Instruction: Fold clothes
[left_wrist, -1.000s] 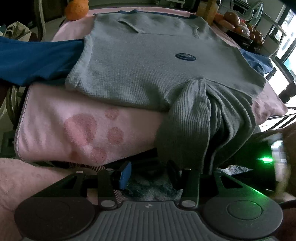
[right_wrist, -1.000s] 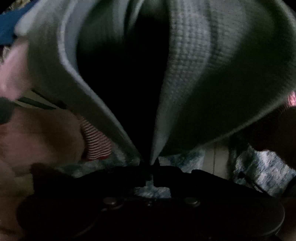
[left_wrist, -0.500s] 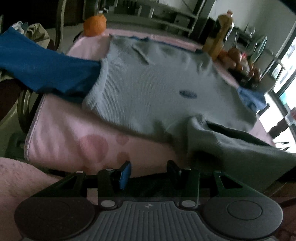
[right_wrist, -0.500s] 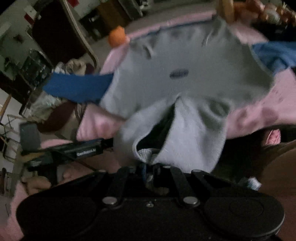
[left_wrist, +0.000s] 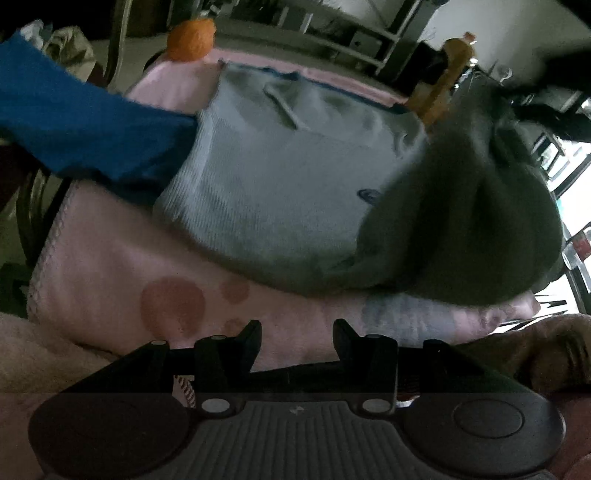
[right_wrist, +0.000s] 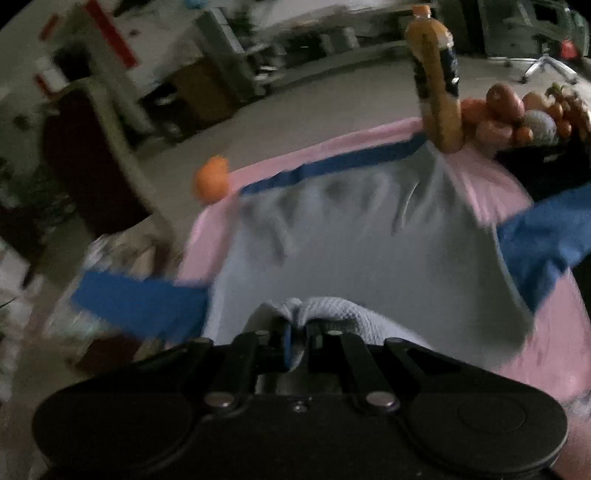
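Only a dark, unreadable logo patch (left_wrist: 367, 194) on grey sweater (left_wrist: 280, 192), right gripper (right_wrist: 297, 332) opening around its hem, left gripper (left_wrist: 297, 334) released.

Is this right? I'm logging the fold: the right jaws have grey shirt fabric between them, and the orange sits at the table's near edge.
Not quite. The orange sits at the table's far edge, beyond the grey shirt, as the right wrist view shows. The rest holds: shirt fabric is between the right gripper's jaws, which are opening.

A pink blanket (left_wrist: 110, 258) covers the table, bearing a grey sweater (left_wrist: 277, 192), blue garment (left_wrist: 81, 125) and orange (left_wrist: 190, 38).
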